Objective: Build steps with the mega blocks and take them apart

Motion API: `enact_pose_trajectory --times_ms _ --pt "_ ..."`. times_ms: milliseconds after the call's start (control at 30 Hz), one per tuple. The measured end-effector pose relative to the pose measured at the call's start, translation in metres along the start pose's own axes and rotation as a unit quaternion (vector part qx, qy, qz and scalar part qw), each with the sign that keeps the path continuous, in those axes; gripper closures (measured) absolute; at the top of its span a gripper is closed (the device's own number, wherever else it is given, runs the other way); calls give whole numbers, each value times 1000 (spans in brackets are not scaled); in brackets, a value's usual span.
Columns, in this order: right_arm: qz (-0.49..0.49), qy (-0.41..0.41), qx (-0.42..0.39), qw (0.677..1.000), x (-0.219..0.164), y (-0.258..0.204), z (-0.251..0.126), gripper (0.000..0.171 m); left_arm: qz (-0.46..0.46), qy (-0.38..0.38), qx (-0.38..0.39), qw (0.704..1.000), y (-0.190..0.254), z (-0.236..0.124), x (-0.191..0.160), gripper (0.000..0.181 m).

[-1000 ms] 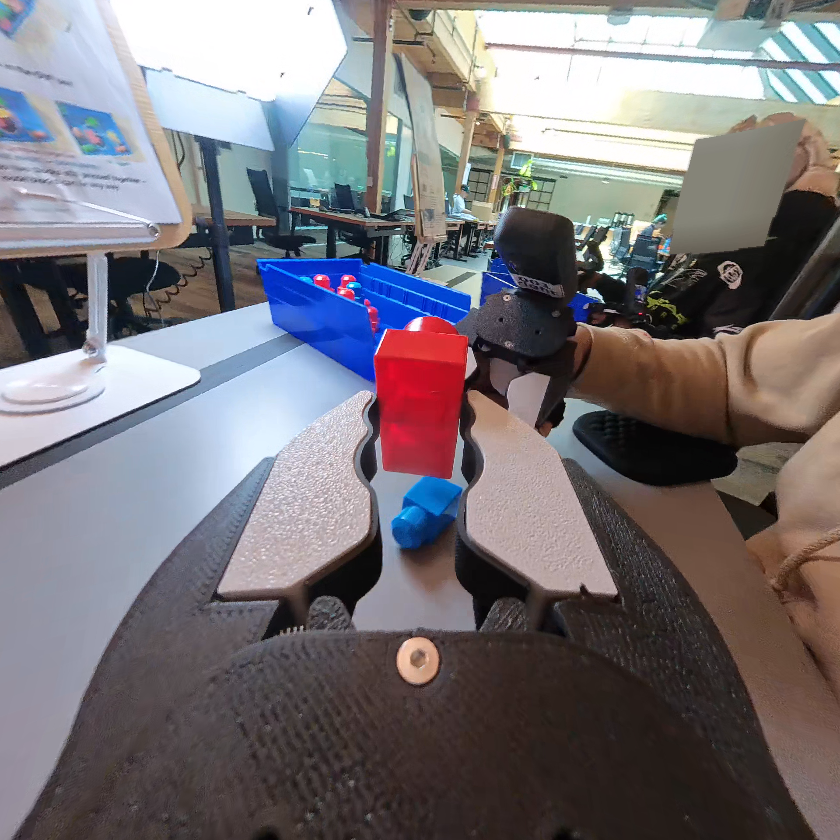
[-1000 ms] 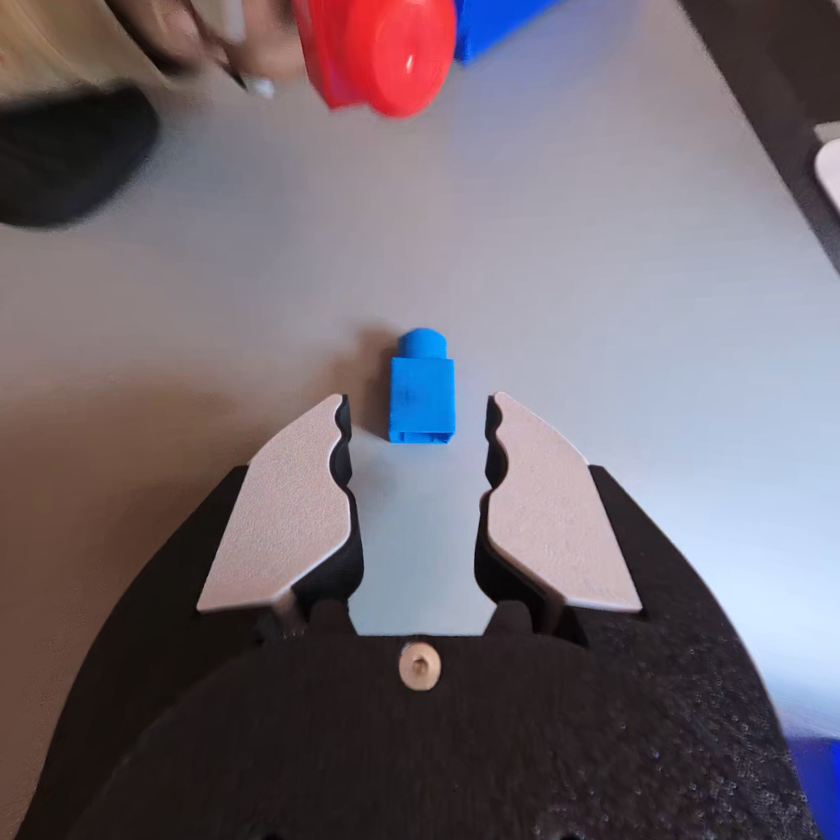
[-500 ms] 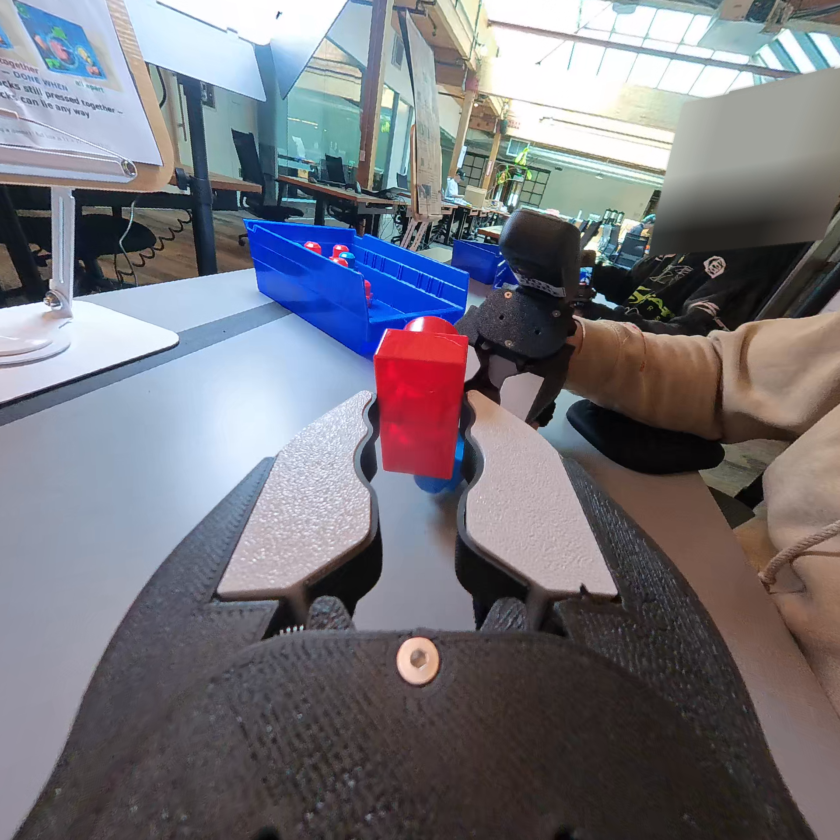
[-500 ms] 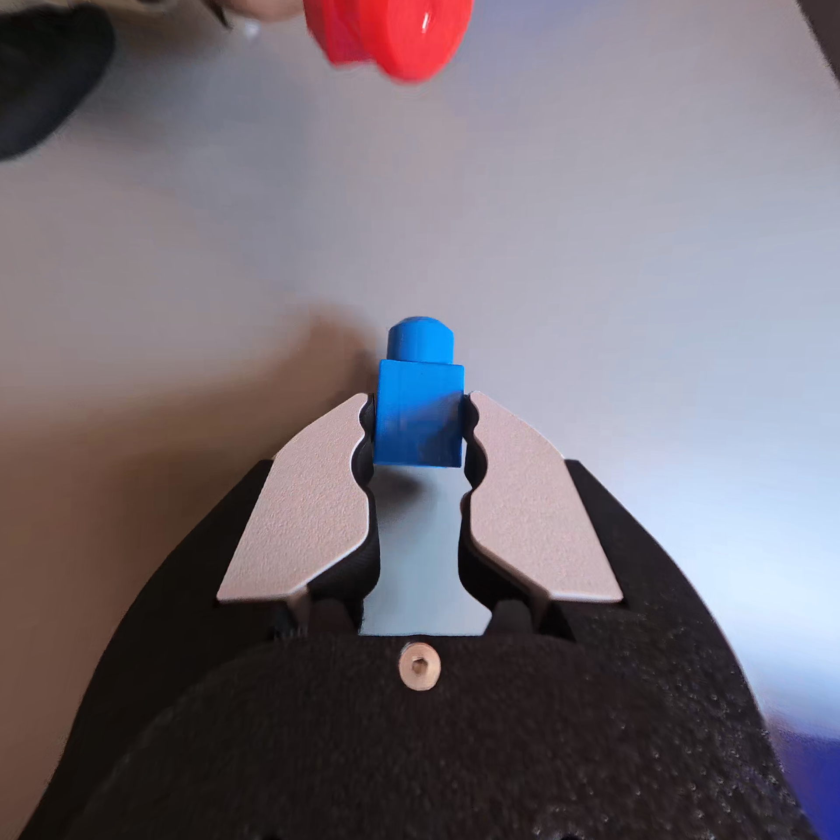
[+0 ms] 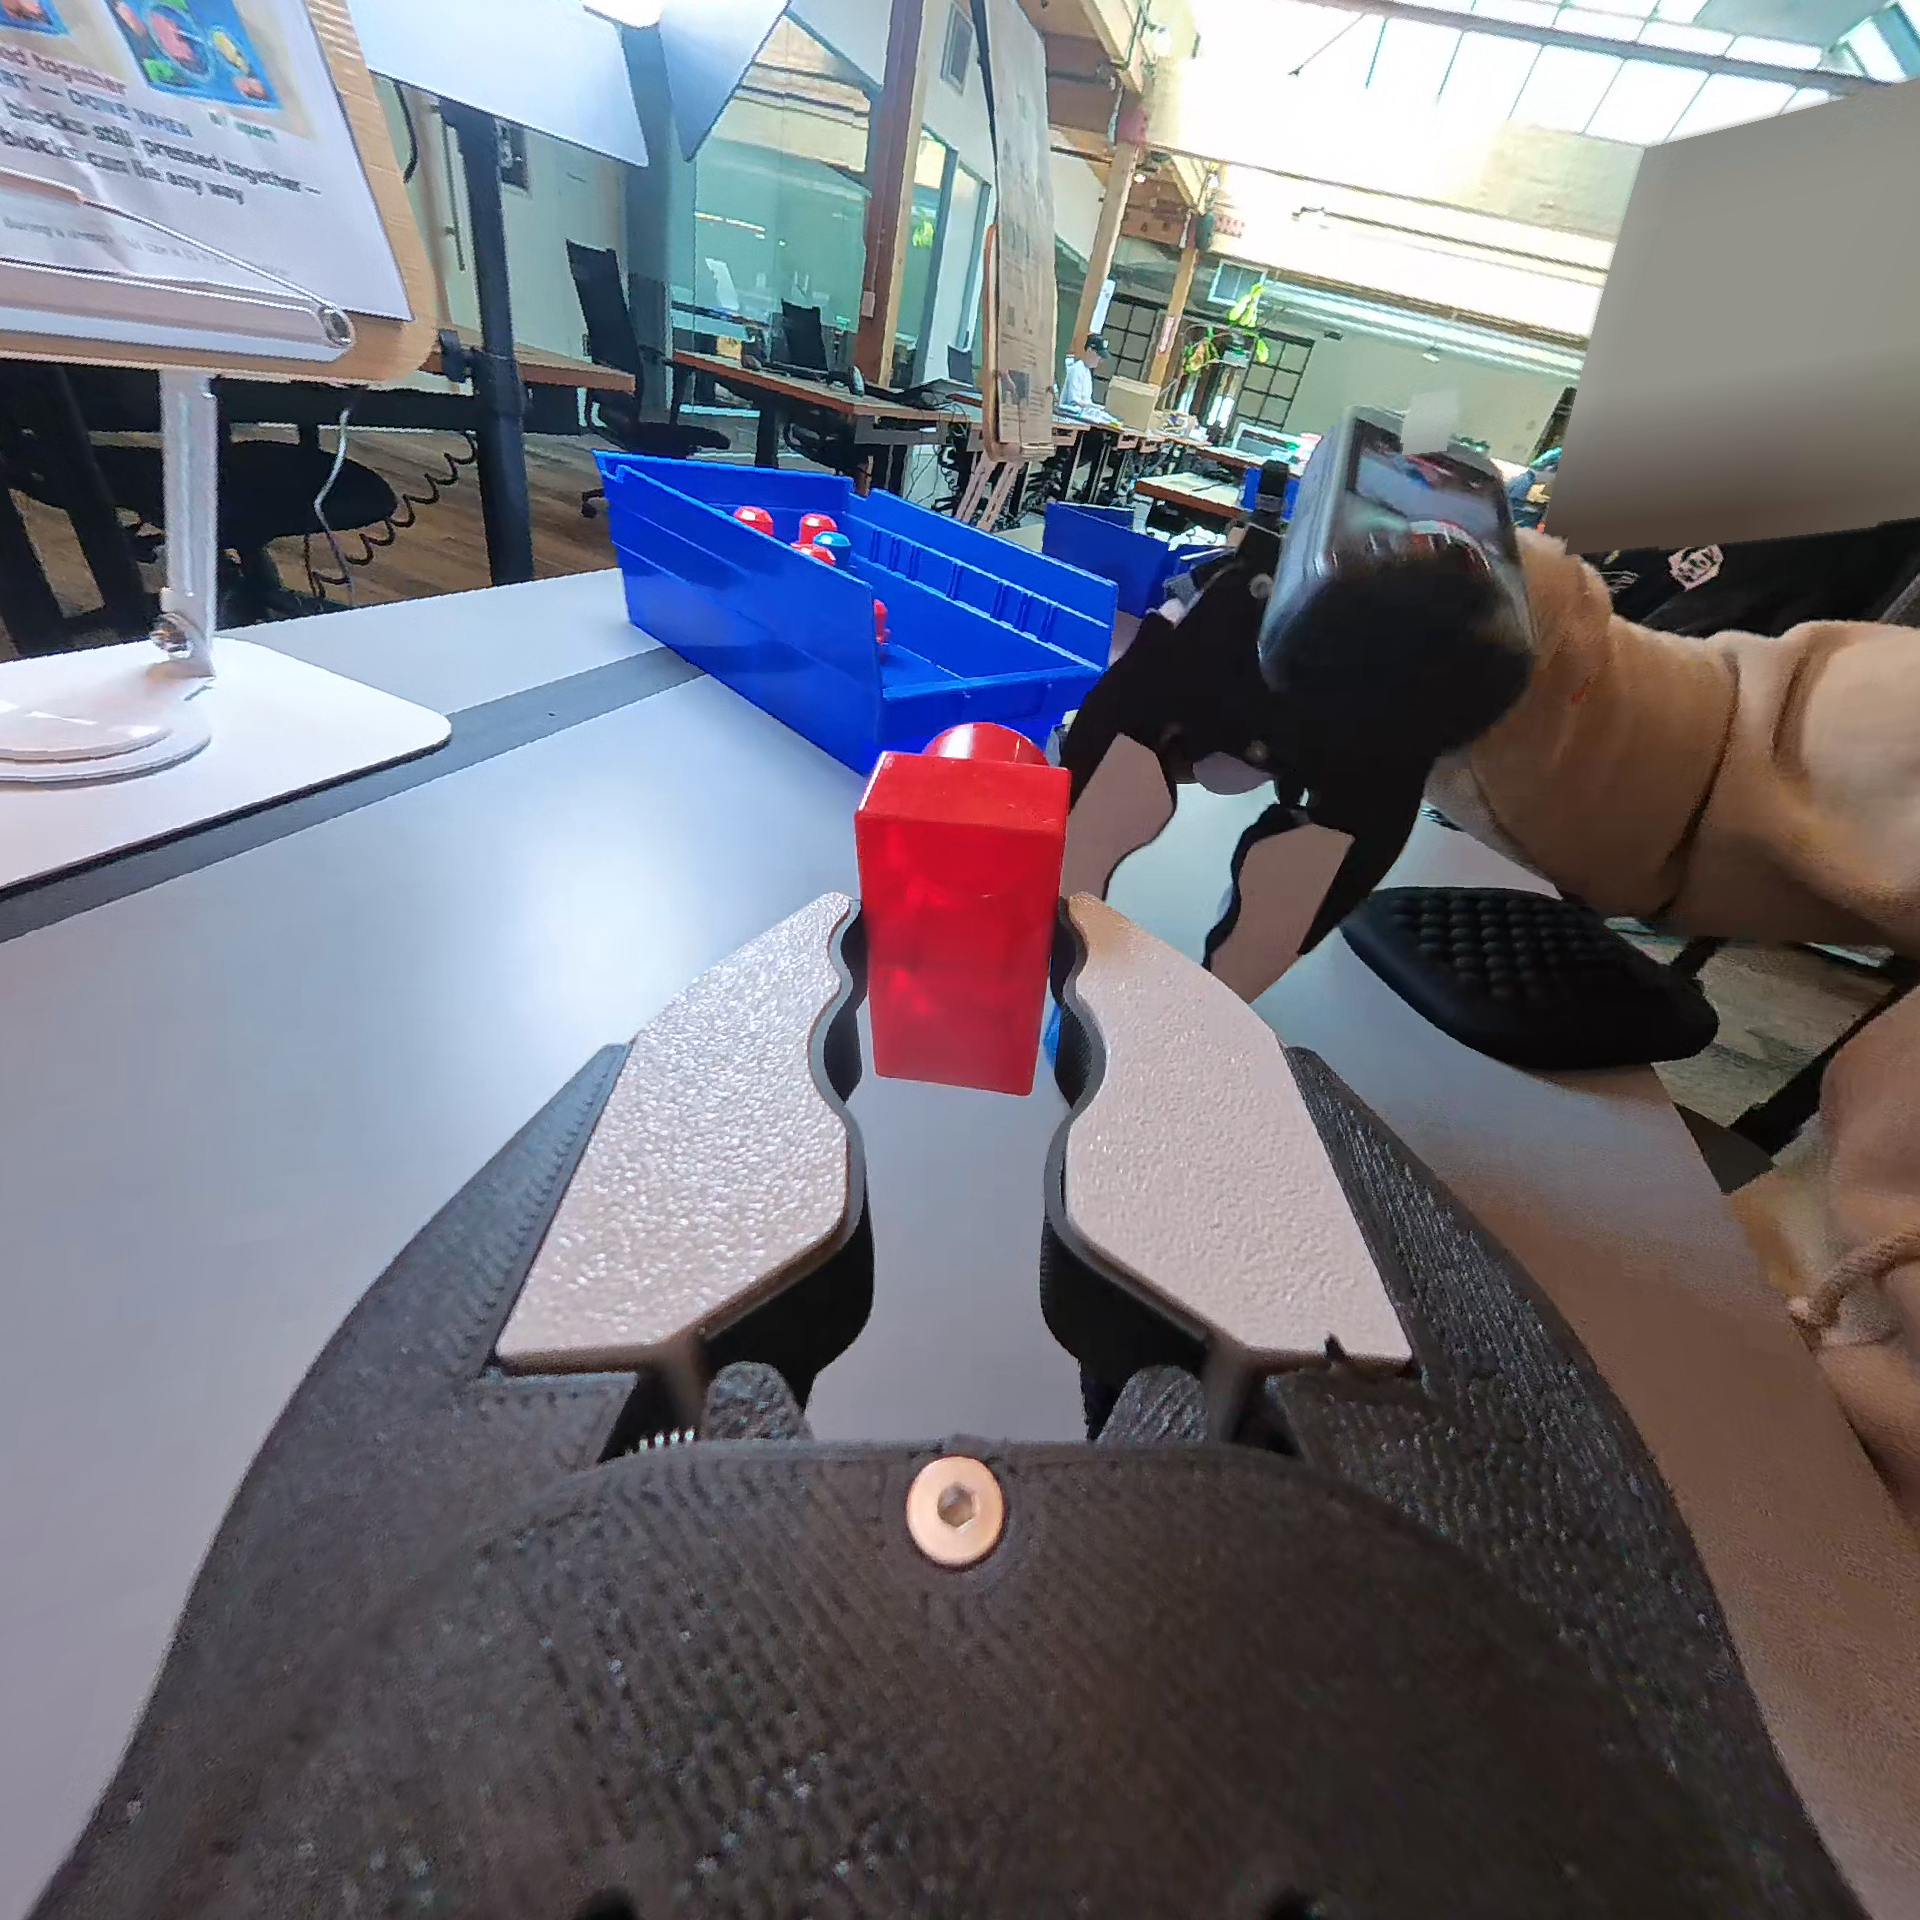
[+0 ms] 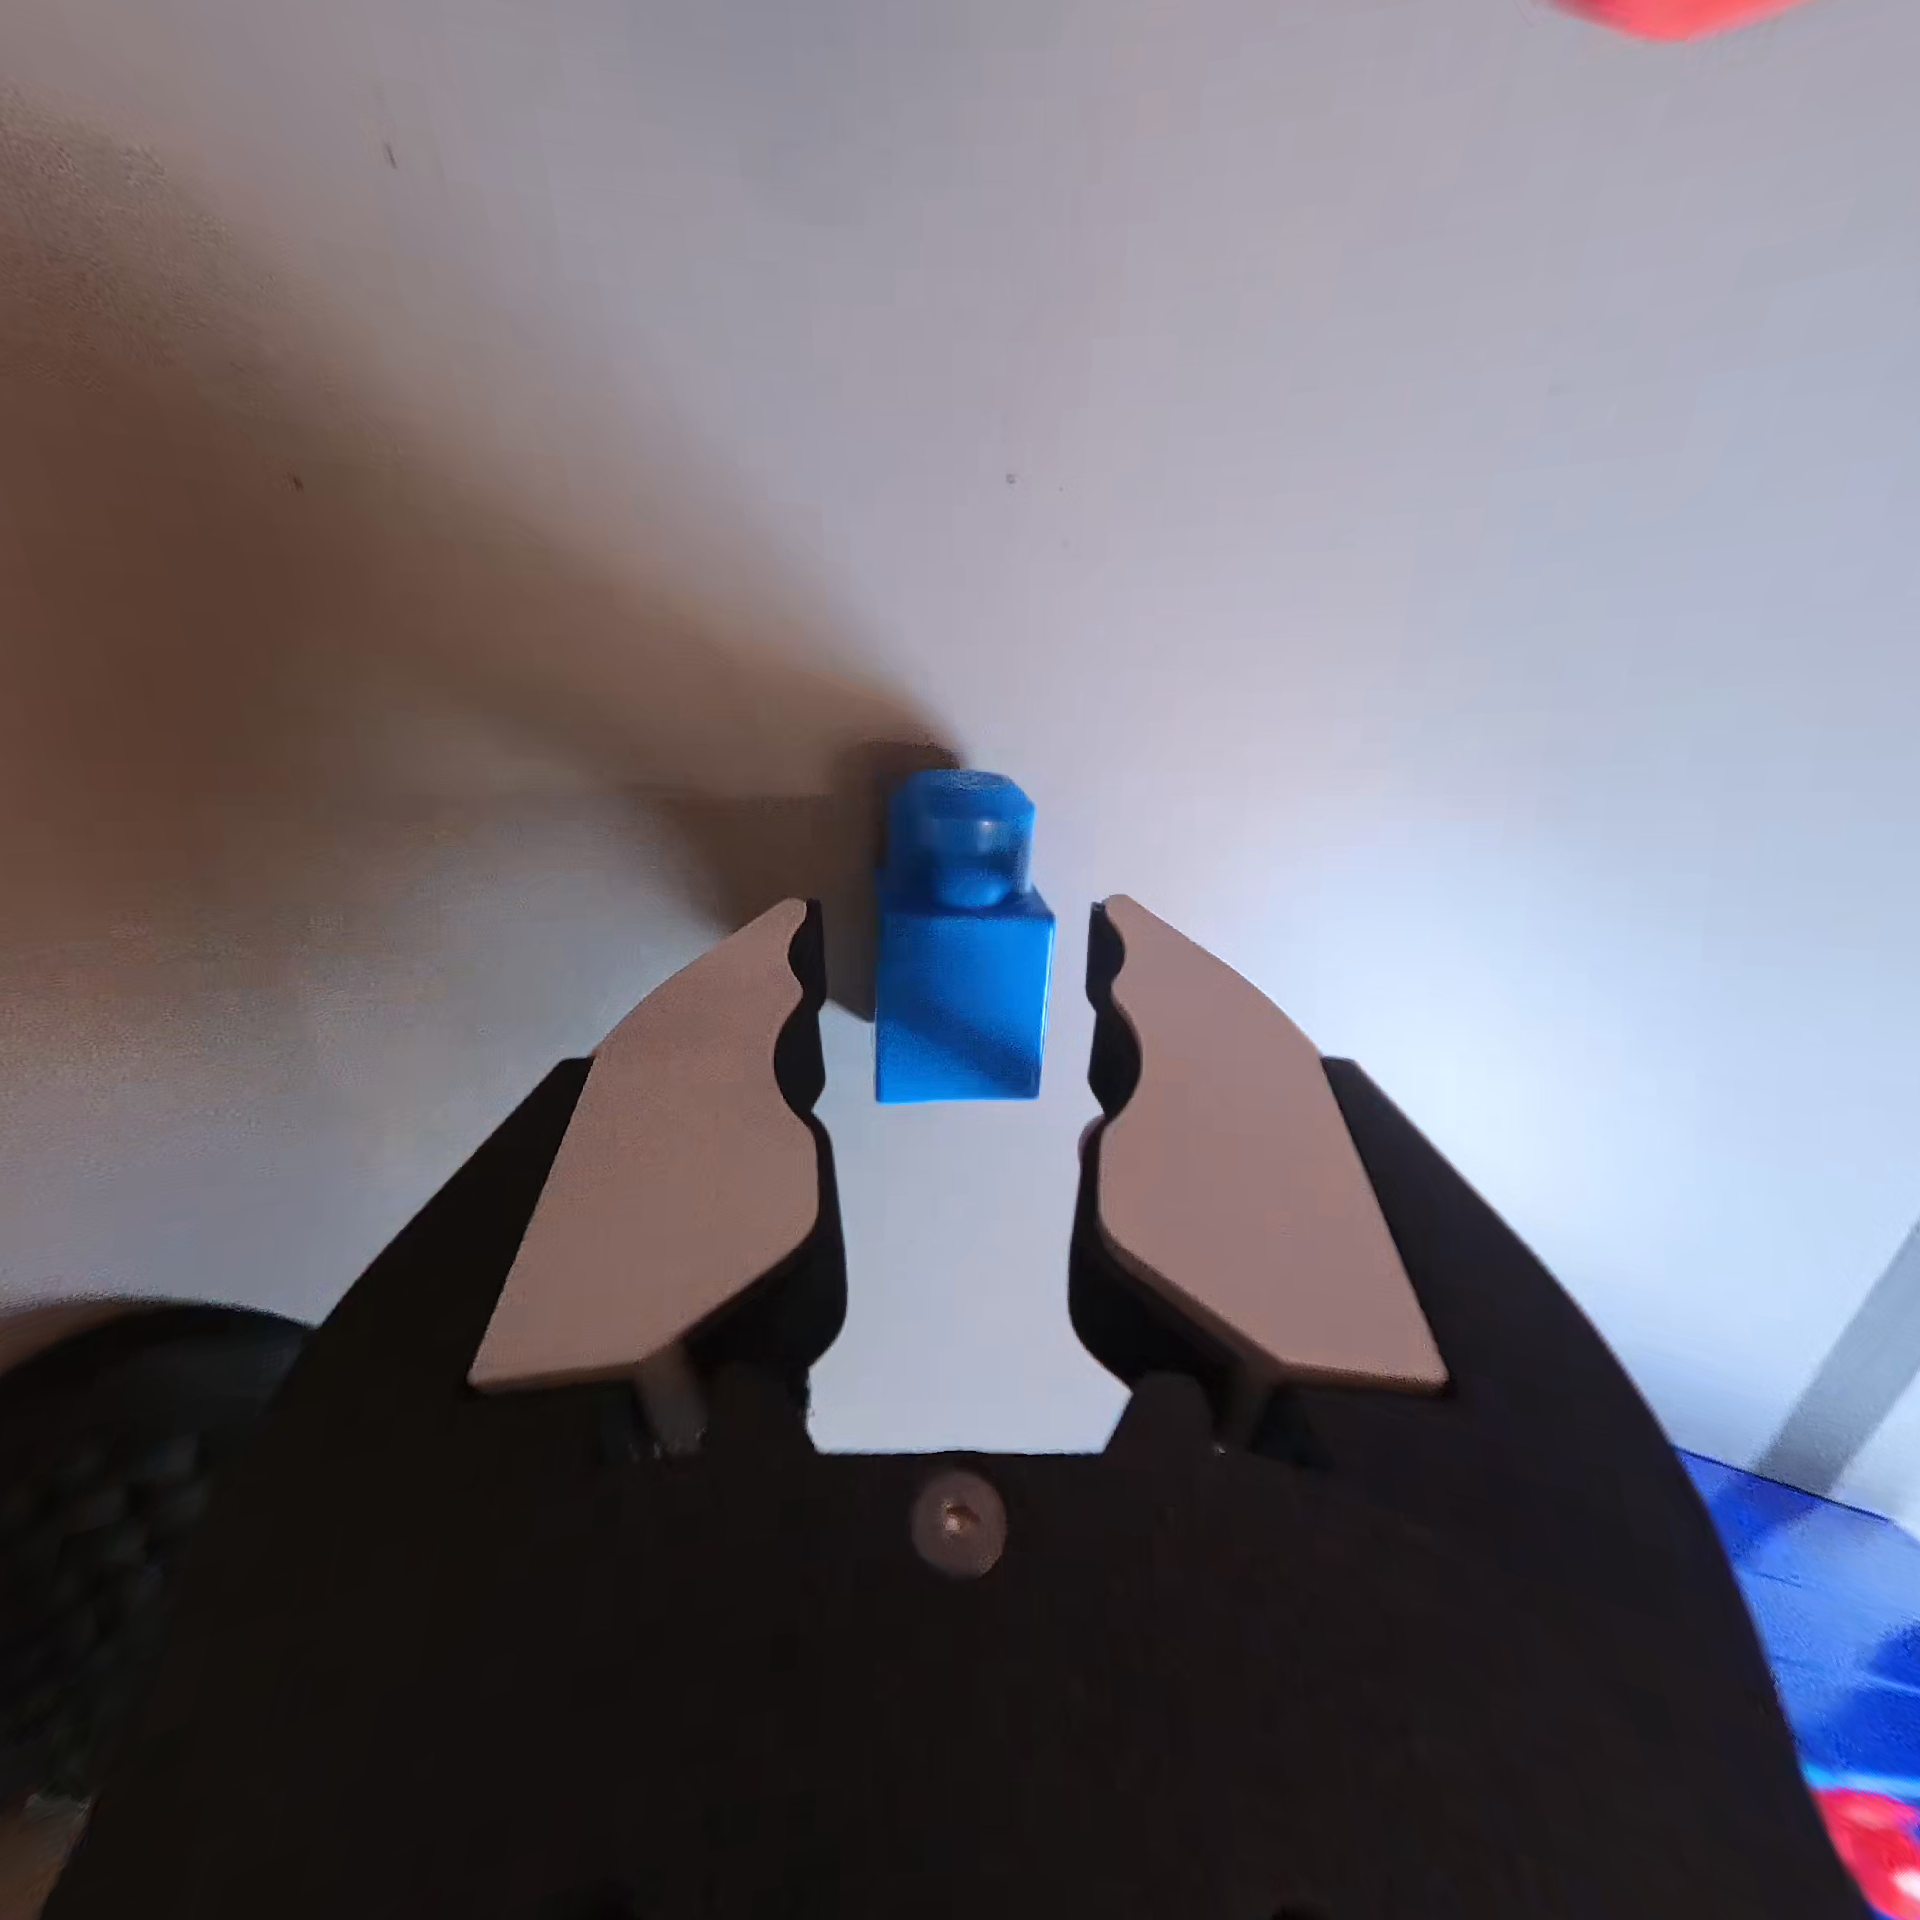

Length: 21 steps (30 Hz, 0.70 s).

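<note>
Tongs on the left [image 5: 958,914] stood clenched on a red block [image 5: 956,925] in the left wrist view, its single stud pointing away from them and its body pinched between the two grey fingertips, clear of the grey table [image 5: 364,1039]; past the block and to its right the right tongs [image 5: 1184,894] pointed downward with their fingers spread, held by a hand in a tan sleeve [image 5: 1683,769]; farther out and slightly left of the red block sat a blue bin [image 5: 790,623] with a few red and blue pieces inside; a white stand [image 5: 187,707] stood well off to the left. In the right wrist view the right tongs [image 6: 951,997] were released, a gap showing on each side of a small blue block [image 6: 956,997] that sat between the fingertips, stud pointing away from them; whether it rested flat on the table [image 6: 1351,520] I could not tell; a blurred red shape [image 6: 1673,16] showed far ahead at the top edge.
</note>
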State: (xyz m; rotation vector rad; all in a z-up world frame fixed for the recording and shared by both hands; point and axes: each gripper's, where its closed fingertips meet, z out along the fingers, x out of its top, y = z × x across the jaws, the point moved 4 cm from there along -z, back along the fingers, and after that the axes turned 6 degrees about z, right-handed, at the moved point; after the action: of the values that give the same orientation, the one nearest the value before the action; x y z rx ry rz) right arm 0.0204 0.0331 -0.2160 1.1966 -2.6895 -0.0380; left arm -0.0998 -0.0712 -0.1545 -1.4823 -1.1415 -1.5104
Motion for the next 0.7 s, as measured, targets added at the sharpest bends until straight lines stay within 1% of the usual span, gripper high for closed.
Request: enact_pose_trajectory --times_ms 100,167,267,300,367,400,433,467,500,533,567,600,633,667,700 --pt "-64 -115 7 991 8 -5 8 122 -5 -2 32 999 -13 -5 -1 147" --pt "-98 -189 -9 977 11 -5 11 123 -14 -3 56 998 -24 -10 -3 147" --pt "-138 -275 -30 951 14 -3 19 123 -27 -1 79 996 -35 -16 -5 147" --pt "-147 -295 -28 944 13 -4 23 125 -30 1 83 996 -37 -17 -5 147" --pt "-153 -317 -16 936 12 -6 28 136 -30 3 88 996 -39 -19 -4 147" --pt "-150 -307 -10 940 12 -6 25 138 -28 5 89 996 -39 -19 -2 147" --pt "-141 -272 -4 952 16 -6 19 138 -28 8 87 996 -38 -20 -1 147" --pt "-124 -208 6 970 21 -5 9 139 -30 15 83 996 -36 -20 2 147" --pt "-105 -120 22 987 29 -5 -5 139 -34 25 76 996 -33 -20 5 147" --pt "-82 -2 25 996 40 -2 -23 139 -37 35 69 996 -31 -20 8 147" --pt "-47 125 25 991 48 3 -45 139 -39 43 61 996 -28 -19 10 147" --pt "-14 242 39 969 49 6 -69 139 -39 50 50 997 -24 -18 12 148" --pt "20 359 42 932 46 11 -92 139 -39 58 37 997 -19 -17 15 148" --pt "62 466 37 882 39 18 -114 139 -44 68 21 997 -12 -14 18 147" --pt "107 557 34 823 29 24 -132 139 -50 79 5 996 -5 -12 21 147"
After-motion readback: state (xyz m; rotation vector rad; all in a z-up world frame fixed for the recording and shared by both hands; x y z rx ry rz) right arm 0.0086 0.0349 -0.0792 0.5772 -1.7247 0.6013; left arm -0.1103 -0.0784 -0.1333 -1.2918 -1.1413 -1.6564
